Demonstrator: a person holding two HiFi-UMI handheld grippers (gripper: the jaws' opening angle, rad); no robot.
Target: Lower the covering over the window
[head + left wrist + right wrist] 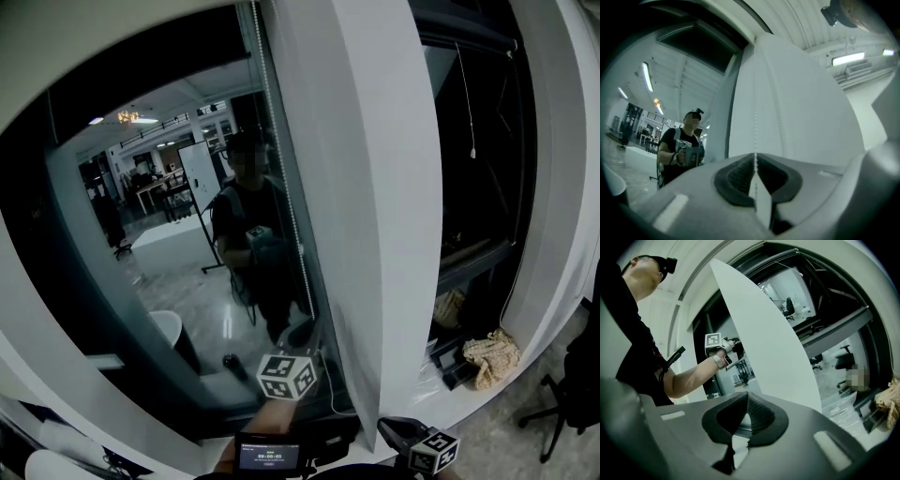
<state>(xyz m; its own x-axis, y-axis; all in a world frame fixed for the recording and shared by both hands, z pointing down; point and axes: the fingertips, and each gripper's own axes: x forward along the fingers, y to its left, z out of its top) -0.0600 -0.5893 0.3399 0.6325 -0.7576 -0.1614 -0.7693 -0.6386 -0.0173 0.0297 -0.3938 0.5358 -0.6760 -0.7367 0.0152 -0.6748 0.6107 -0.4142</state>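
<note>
The dark window [178,244] mirrors a lit room, with a white pillar [366,187] on its right and a second window [478,169] beyond. A tan bundle [492,356] lies at the second window's foot, near an office chair [574,394]. The covering's bead chain [754,93] hangs by the pillar, pinched in the left gripper [755,159]; the right gripper [746,397] is pressed together on nothing, and a small screen [269,457] is unreadable.

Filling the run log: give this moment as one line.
left gripper: shut on bead chain | right gripper: shut, empty | phase: chain gripped at window edge
</note>
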